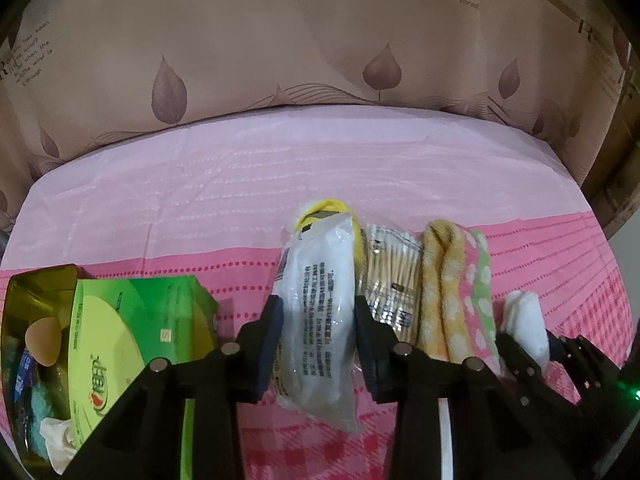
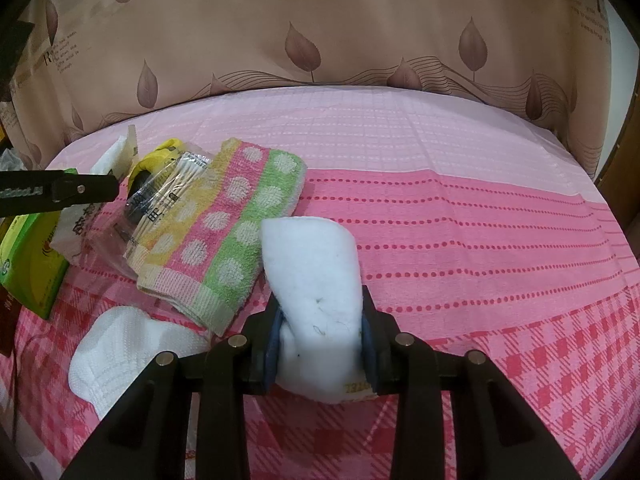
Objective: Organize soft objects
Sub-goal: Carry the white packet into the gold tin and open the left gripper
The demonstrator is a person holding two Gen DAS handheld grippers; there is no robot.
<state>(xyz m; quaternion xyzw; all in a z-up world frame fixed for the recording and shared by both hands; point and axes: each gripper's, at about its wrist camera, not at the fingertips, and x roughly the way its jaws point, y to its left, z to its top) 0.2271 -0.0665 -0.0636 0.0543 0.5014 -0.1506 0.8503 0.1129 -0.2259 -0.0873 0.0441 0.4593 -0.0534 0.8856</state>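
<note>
White folded cloth [image 2: 316, 280] pinched in right gripper [image 2: 320, 344] at lower centre, left gripper [image 1: 316, 340] clamped on clear plastic packet [image 1: 320, 300], spotted towel [image 2: 236, 232] centre-left on pink tablecloth [image 2: 480, 240].

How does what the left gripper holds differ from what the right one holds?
The left gripper is shut on a clear plastic packet printed with black text, glossy and crinkled. The right gripper is shut on a rolled white cloth, matte, fuzzy and unprinted except a small label at its near end. The packet shows white contents through its wrap; the cloth is bare. Both are pale, soft, and clamped between the fingers.
</note>
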